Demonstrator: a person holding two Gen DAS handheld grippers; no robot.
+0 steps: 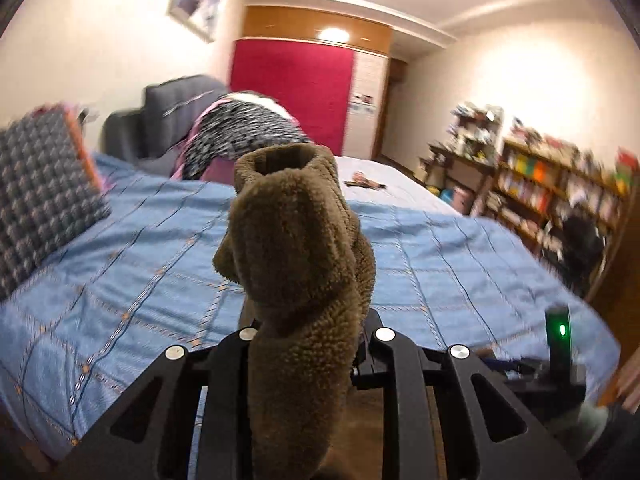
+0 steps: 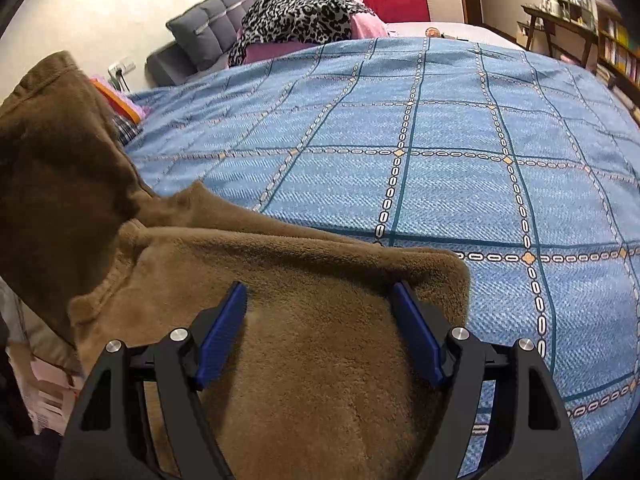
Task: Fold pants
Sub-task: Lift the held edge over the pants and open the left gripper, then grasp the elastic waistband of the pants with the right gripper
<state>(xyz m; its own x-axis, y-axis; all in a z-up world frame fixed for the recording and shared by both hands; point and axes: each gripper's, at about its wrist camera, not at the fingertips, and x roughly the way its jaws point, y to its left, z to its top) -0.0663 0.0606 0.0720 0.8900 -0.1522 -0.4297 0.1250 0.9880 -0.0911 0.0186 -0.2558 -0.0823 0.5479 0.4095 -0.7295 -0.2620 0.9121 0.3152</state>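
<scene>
Brown fleece pants (image 2: 304,344), blue checked bedspread (image 2: 460,160), leopard-print blanket (image 2: 300,16), red wall panel (image 1: 292,88).

Brown pants (image 1: 298,264) hide left hand-held gripper (image 1: 308,332) fingertips.

left gripper (image 1: 308,332): jaws closed on a bunch of the brown fleece pants (image 1: 296,248) | pants: rise upright from the jaws, open tube end at top | below: blue checked bedspread (image 1: 132,264) | far: patterned cushion (image 1: 44,192) at left, leopard-print cloth (image 1: 244,132), bookshelf (image 1: 560,184) at right | background blurred
</scene>
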